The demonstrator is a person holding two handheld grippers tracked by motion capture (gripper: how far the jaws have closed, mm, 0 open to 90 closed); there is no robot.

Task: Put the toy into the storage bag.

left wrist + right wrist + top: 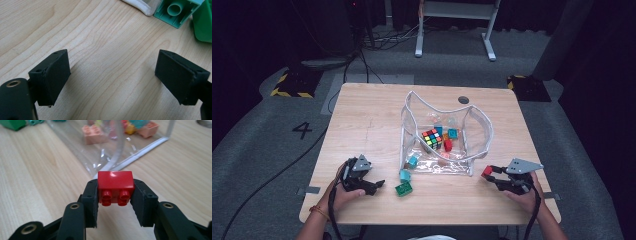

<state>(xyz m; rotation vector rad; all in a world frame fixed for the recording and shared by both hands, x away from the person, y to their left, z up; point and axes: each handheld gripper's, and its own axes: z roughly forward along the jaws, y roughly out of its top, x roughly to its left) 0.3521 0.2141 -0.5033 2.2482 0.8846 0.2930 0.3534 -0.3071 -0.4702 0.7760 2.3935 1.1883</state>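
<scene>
Right tongs [115, 202]: clamping a red brick [115, 185], studs facing the camera, just above the surface [372, 120].
Left tongs [112, 75]: gaping empty, resting near a green brick [403, 189].
Beyond: clear pouch [477, 117] lying open, holding bricks.

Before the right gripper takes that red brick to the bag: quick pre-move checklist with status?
1. Grip: right gripper shut on red brick, both pads on its sides. Ok.
2. Brick pose: level between the pads, studs facing the camera. Ok.
3. Clear bag mouth: stands open in the high view. Ok.
4. Path: bare table between brick and bag corner. Ok.
5. Left gripper: open, holds nothing, apart from the bag. Ok.
6. Bag anchored against a nudge: cannot tell.
</scene>
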